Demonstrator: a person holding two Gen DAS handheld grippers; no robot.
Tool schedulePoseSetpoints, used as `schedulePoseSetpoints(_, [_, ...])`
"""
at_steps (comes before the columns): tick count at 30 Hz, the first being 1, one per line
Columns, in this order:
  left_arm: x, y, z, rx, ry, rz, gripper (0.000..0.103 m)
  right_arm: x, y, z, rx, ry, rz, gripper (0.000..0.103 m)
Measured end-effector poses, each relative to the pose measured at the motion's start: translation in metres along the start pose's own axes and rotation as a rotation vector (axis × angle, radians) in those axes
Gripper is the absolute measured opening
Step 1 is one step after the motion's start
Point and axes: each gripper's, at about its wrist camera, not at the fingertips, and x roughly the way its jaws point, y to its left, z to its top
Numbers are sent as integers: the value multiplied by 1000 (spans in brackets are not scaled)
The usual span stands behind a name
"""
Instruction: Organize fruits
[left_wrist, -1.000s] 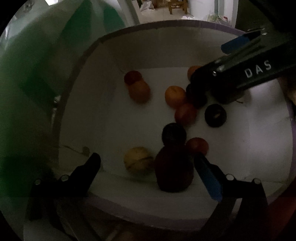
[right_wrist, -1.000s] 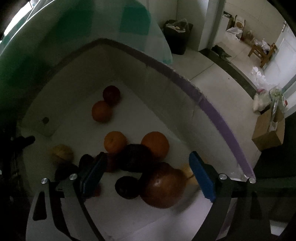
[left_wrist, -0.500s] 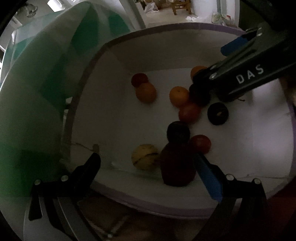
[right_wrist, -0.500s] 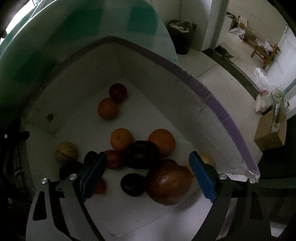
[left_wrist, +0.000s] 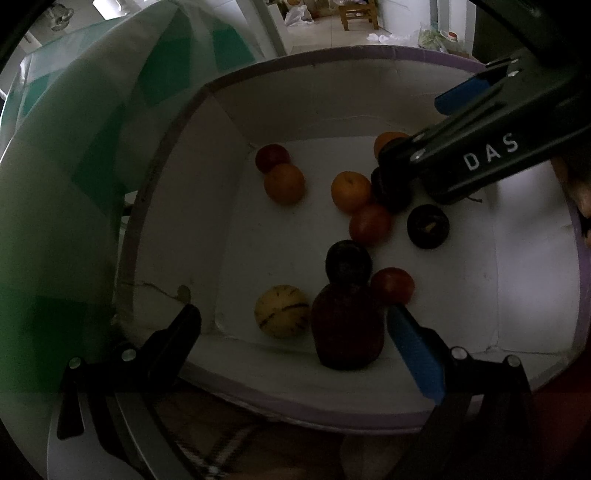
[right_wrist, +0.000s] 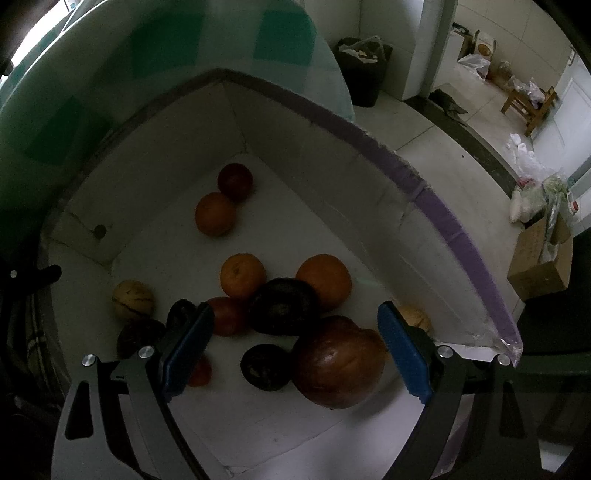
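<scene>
Your right gripper (right_wrist: 295, 350) is wide open and holds nothing; the big brown-red fruit (right_wrist: 338, 363) lies between its blue pads (right_wrist: 404, 354), down in the white box (right_wrist: 369, 206); it looks heavy, round and smooth, so it may slip; take it across its fat middle; your left gripper (left_wrist: 295, 339) is wide open too, above a dark red fruit (left_wrist: 347, 328); the only word you can read is "DAS" on the right gripper's side.
</scene>
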Motion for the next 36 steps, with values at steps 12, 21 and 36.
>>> schedulePoseSetpoints(12, [7,-2,2,-4,5,-4,101,4,1,-1,-2,7,2,87])
schedulePoseSetpoints(21, [9,-3,1,-1,8,-6,101,7,3,-2,-4,11,2,87])
schedulePoseSetpoints(36, [9,-3,0,0,8,-9,101,10,3,-3,-10,19,1,87])
